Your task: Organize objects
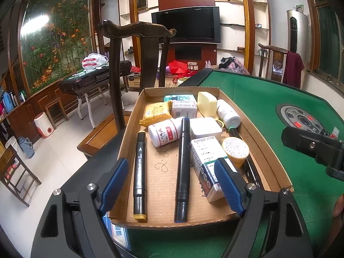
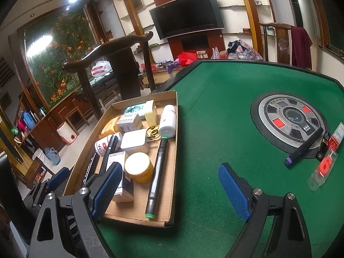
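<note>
The left gripper [image 1: 172, 185] points downward, jaws wide apart, nothing pinched between them. The right gripper [image 2: 169, 190] does likewise.

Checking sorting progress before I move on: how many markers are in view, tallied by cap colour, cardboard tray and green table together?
Yellow-capped marker: 1
Blue-capped marker: 1
Green-capped marker: 1
Purple-capped marker: 1
Total: 4

My green felt table [image 2: 215, 111] has a round control panel [image 2: 290, 121] set in its middle. A cardboard tray [image 2: 169, 195] sits on the felt by the table's edge. A purple-capped marker [image 2: 304, 148] lies half across the panel's rim, beside a clear packet with an orange piece [image 2: 324, 167].
</note>
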`<state>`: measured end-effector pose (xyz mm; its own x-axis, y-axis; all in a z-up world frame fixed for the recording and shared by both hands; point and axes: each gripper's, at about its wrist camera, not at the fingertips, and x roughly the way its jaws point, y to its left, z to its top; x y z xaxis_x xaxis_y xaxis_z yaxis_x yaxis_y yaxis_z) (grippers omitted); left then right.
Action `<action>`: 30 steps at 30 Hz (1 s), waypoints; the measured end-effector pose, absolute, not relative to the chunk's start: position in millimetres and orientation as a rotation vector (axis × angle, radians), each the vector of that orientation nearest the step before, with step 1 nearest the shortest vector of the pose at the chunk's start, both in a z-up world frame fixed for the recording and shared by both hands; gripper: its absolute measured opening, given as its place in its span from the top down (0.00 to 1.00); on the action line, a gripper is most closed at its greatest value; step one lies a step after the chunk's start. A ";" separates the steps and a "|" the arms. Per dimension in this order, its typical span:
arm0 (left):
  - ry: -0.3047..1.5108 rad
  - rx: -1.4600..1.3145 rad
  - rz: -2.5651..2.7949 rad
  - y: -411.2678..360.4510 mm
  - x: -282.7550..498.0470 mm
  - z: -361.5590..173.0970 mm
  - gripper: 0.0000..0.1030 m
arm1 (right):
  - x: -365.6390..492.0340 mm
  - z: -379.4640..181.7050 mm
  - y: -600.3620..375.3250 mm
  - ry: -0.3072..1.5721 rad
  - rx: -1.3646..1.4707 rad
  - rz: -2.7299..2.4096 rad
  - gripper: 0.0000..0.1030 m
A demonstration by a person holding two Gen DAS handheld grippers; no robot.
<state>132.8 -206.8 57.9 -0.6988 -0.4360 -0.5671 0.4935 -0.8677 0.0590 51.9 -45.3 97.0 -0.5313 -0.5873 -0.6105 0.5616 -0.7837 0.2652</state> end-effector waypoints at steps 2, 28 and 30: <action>0.131 0.792 -2.505 -206.6 133.0 58.3 0.20 | 51.4 96.5 -45.6 -0.050 0.934 -2.288 0.08; 0.125 0.781 -2.509 -204.5 132.5 60.1 0.19 | 49.5 92.4 -47.8 -0.048 0.966 -2.282 0.08; 0.122 0.779 -2.511 -204.0 132.2 61.6 0.19 | 49.7 92.3 -48.1 -0.046 0.967 -2.284 0.08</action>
<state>132.2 -204.0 61.6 -0.7089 -0.4399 -0.5514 0.4912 -0.8688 0.0616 49.7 -48.1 92.3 -0.5179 -0.5781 -0.6306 0.5521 -0.7889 0.2698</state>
